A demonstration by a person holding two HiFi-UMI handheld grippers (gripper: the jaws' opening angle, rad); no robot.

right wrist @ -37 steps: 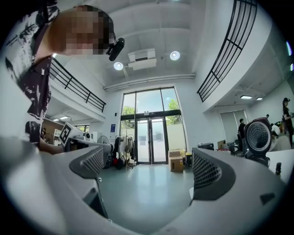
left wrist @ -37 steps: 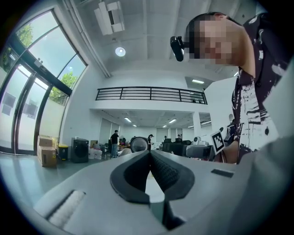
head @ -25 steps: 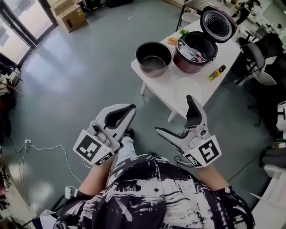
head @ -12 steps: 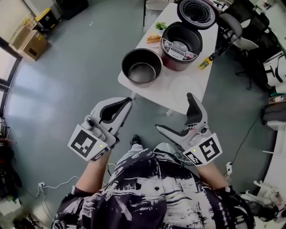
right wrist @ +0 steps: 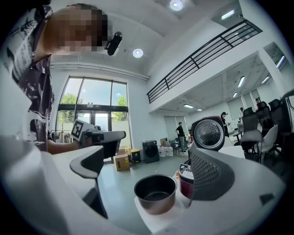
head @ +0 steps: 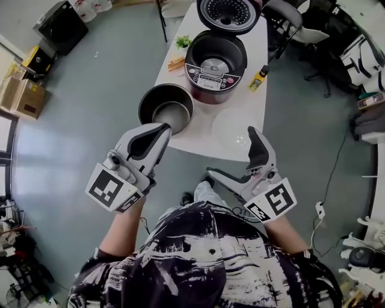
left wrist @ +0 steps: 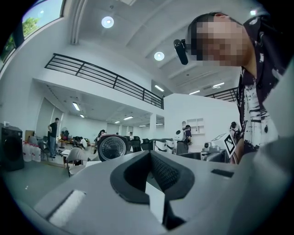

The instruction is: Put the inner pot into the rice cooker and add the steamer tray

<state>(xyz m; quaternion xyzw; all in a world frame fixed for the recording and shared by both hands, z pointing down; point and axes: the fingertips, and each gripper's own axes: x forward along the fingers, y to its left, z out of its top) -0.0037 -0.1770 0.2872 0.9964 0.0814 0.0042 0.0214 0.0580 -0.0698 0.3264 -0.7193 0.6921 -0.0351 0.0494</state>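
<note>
Nearest the camera is the person's patterned shirt, with both arms held out over the grey floor, short of the rice cooker [head: 215, 60]. The left tool [head: 162, 128] is clenched, its jaws meeting at the tips with nothing between them. It hangs on the near side of the cooker and to its left in the head view, and its tip overlaps the near rim of the inner pot [head: 166, 108]. The right tool [head: 231, 153] is released, its jaws spread wide and empty. It sits near the front edge of the white table [head: 252, 111] that carries the cooker.

On that table, a pale round steamer tray [head: 234, 126] lies just in front of the cooker, toward the right. The inner pot stands upright and empty in front of the cooker and to its left, at the table's corner; the two are close together. A yellow bottle [head: 258, 78] lies just to the right of the cooker, and some greens and orange food [head: 179, 53] lie to its left. The cooker's cavity is bare, and its lid [head: 228, 12] stands open on the far side.

Well left of the cooker, cardboard boxes [head: 15, 90] and a black appliance [head: 60, 24] stand on the floor. Dark chairs [head: 301, 21] stand to its right.
</note>
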